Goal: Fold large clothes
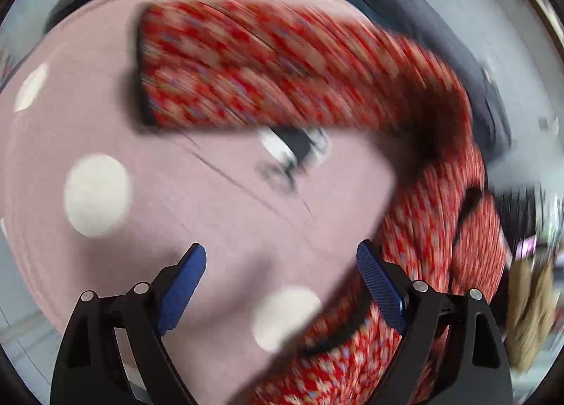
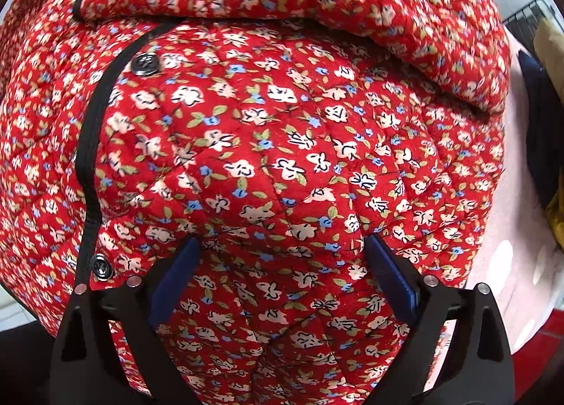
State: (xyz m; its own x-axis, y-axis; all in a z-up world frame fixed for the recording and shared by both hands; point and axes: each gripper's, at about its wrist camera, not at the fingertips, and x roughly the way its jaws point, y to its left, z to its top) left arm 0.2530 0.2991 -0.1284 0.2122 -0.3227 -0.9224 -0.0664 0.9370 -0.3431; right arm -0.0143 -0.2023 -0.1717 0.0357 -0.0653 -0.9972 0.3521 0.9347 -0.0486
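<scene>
A red quilted jacket with a small flower print (image 2: 282, 158), black trim and dark buttons (image 2: 144, 63) fills the right wrist view. My right gripper (image 2: 282, 246) is open, its blue pads pressed down against the jacket body, with a sleeve folded over above. In the blurred left wrist view the jacket's sleeve (image 1: 268, 66) stretches across a pink cloth with white dots (image 1: 98, 193), and the jacket body (image 1: 440, 228) lies at the right. My left gripper (image 1: 280, 253) is open and empty above the pink cloth, beside the jacket's edge.
A dark grey object (image 1: 440, 35) lies beyond the jacket at the upper right. A tan item (image 1: 528, 310) sits at the right edge. In the right wrist view, dark and yellow items (image 2: 546, 158) and a wire rack (image 2: 525, 22) stand at the right.
</scene>
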